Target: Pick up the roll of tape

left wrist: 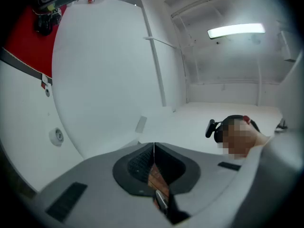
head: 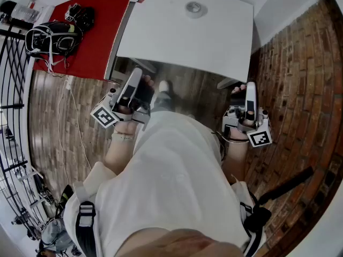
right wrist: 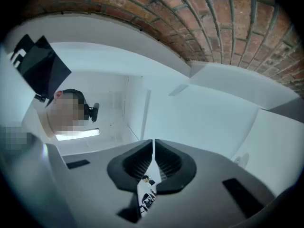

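The roll of tape (head: 194,8) is a small pale ring lying flat near the far edge of the white table (head: 161,36). Both grippers hang well short of the table, over the floor in front of the person's body and angled upward. My left gripper (head: 137,74) is shut with nothing between its jaws. In the left gripper view its pads (left wrist: 154,144) meet, and a small round thing that looks like the roll (left wrist: 57,136) shows on the white surface at the left. My right gripper (head: 250,85) is shut and empty too, its pads (right wrist: 153,140) together.
A red table (head: 91,42) left of the white one carries a black bag with cables (head: 53,36). A black metal rack (head: 10,116) runs down the left edge. Wood flooring lies under the table, brick-pattern flooring (head: 300,90) at the right.
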{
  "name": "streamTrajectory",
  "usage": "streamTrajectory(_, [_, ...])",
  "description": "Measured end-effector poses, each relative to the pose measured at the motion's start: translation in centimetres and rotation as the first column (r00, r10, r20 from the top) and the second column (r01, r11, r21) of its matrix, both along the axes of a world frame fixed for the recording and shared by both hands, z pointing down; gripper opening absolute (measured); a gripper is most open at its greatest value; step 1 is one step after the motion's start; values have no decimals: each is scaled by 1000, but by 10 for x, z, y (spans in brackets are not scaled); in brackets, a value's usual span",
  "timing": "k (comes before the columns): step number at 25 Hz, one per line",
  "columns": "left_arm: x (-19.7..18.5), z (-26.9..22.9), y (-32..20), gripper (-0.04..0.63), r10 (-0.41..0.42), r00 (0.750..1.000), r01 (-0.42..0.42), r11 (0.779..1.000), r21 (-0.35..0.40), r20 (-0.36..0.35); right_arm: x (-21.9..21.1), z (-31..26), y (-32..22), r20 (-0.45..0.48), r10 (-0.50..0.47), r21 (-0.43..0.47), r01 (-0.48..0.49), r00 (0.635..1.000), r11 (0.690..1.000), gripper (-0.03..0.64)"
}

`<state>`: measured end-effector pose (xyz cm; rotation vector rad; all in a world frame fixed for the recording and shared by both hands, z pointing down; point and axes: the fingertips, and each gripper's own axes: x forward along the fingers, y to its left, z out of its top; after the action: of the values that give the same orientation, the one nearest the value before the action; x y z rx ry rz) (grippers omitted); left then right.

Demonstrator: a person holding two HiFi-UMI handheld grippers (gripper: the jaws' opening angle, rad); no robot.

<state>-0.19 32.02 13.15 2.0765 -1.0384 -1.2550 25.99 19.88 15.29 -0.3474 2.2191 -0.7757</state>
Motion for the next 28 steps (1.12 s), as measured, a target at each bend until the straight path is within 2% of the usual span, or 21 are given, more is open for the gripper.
streamTrajectory(10, [-20,4,-28,9,33,999,-33,999,-5,-4,-10,4,-17,-13,48,-13,-48,999,999,23])
streamTrajectory(23, [-112,10,-113,9,57,998,-57,998,-28,17,-84,3,-89,-46,102,-31,-104,994,994,23])
streamTrajectory(28, [-148,14,-143,9,76,997,-76,996,-54,-4,-113,1,-108,-63,114,-34,-116,992,993,23])
